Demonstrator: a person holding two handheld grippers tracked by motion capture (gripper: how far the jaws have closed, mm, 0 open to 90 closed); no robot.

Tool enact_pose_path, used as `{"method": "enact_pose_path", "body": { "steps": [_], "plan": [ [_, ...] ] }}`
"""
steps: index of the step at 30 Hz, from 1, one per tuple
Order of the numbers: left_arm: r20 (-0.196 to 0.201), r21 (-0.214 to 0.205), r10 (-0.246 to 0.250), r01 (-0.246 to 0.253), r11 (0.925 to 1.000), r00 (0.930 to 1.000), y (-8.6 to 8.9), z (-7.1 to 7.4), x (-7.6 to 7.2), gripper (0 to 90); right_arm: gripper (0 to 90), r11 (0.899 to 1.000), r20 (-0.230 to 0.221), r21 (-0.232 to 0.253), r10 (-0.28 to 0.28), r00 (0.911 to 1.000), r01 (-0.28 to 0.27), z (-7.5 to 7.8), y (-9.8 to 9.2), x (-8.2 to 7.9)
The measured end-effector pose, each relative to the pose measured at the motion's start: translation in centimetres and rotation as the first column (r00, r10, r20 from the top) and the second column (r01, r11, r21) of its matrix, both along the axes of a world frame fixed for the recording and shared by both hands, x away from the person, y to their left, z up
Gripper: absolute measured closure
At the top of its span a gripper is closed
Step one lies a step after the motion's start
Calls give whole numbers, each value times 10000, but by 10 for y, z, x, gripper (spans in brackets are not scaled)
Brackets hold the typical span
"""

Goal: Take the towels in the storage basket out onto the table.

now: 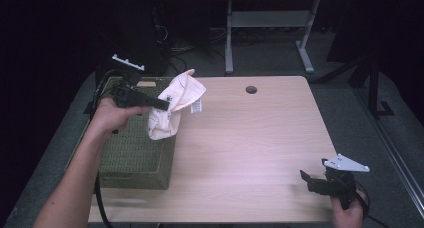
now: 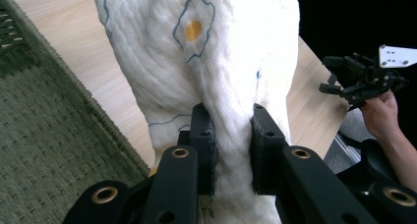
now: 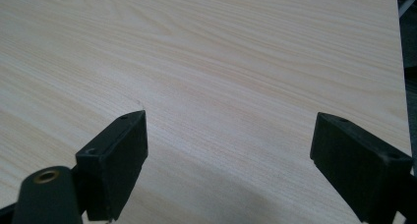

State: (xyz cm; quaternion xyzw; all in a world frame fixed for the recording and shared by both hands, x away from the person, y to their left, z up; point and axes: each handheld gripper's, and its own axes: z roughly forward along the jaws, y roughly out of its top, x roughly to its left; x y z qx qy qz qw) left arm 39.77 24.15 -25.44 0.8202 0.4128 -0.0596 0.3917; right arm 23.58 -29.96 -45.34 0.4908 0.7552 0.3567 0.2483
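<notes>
The left hand-held gripper [image 1: 162, 104] pinches a cream quilted cloth [image 1: 175, 105], lifted clear of the green woven basket [image 1: 135, 153]; the right hand-held gripper [image 1: 312, 180] rests open, spare, over the pale wooden surface [image 1: 250, 148].

Cloth [image 1: 172, 105] hangs above basket [image 1: 135, 153] (at table's [image 1: 250, 153] left).

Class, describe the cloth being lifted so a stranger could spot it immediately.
Start at the light wooden table and look to its left edge, where a green woven basket sits. Above the basket's far corner hangs a cream cloth, pinched by the left hand-held gripper. It alone is soft and pale, printed with blue-outlined fried eggs.
</notes>
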Motion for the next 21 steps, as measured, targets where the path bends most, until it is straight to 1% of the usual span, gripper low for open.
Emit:
{"method": "enact_pose_path", "body": {
  "steps": [2, 4, 7, 9, 15, 21],
  "plan": [
    [-42, -51, -56, 56, 10000, 10000, -4, -1, 1, 756, 139, 10000, 13, 1, 4, 10000, -4, 0, 0, 0],
    [-50, -3, -158, 158, 9999, 9999, -7, -2, 2, 756, 139, 10000, 24, -11, 10, 10000, -10, 0, -1, 0],
    [-78, -79, -270, 270, 9996, 9996, -15, -4, 4, 756, 139, 10000, 31, 34, -22, 10000, 22, 0, -1, 0],
    [-103, -45, -327, 326, 9995, 9994, -21, -5, 5, 755, 139, 10000, 24, 58, -45, 10000, 45, 0, -1, -1],
    [-94, -95, -613, 612, 9981, 9981, -35, -6, 7, 756, 139, 10000, -1, 62, -37, 10000, 37, 0, -2, -2],
    [-76, -64, -814, 814, 9967, 9966, -45, -7, 7, 756, 139, 10000, -4, 40, -21, 10000, 21, 0, -1, -2]
  ]
}}
